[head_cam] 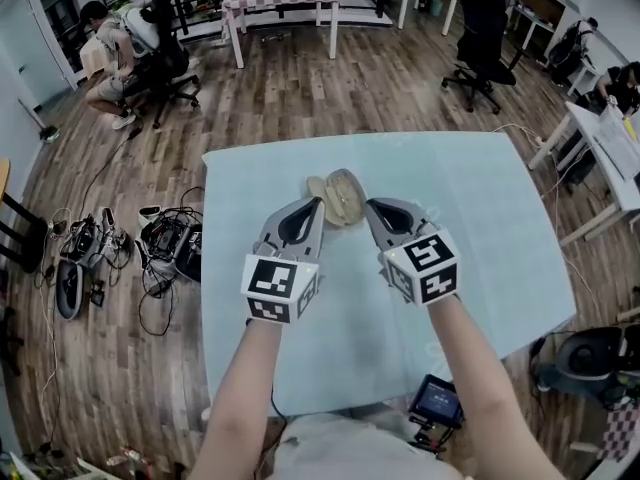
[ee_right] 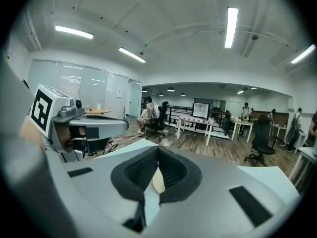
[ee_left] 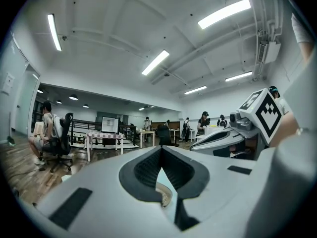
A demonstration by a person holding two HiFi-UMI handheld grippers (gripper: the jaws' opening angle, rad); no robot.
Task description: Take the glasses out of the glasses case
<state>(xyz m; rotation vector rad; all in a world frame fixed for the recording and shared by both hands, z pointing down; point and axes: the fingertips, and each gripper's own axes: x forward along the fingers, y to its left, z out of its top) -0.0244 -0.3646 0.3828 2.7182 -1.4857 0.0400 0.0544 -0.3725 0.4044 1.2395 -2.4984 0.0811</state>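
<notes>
Nearest the head camera, the person's forearms [head_cam: 240, 398] reach forward over the table [head_cam: 480, 268], each ending in a gripper with a marker cube [head_cam: 280, 288] at its rear. Just left of the glasses case [head_cam: 340, 196], the left gripper [head_cam: 315, 208] points toward the case's left edge. Its fingers [ee_left: 141, 170] are closed tip to tip with nothing clamped between them. In the left gripper view a slice of the beige case [ee_left: 166, 195] shows through the gap behind the joined tips. Just right of the case, the right gripper [head_cam: 372, 209] points toward the case's right edge. Its fingers [ee_right: 136, 172] are likewise closed tip to tip and hold nothing, and cream case surface [ee_right: 157, 182] shows below them. Whether either tip touches the case cannot be determined. The case lies on the table between the two grippers, near the table's centre; its contents cannot be made out. Left of the case, beyond the table edge, a tangle of cables [head_cam: 170, 240] lies on the wooden floor [head_cam: 300, 98]. Far behind the case, to the left, a person [head_cam: 115, 53] sits on an office chair [head_cam: 170, 63].
</notes>
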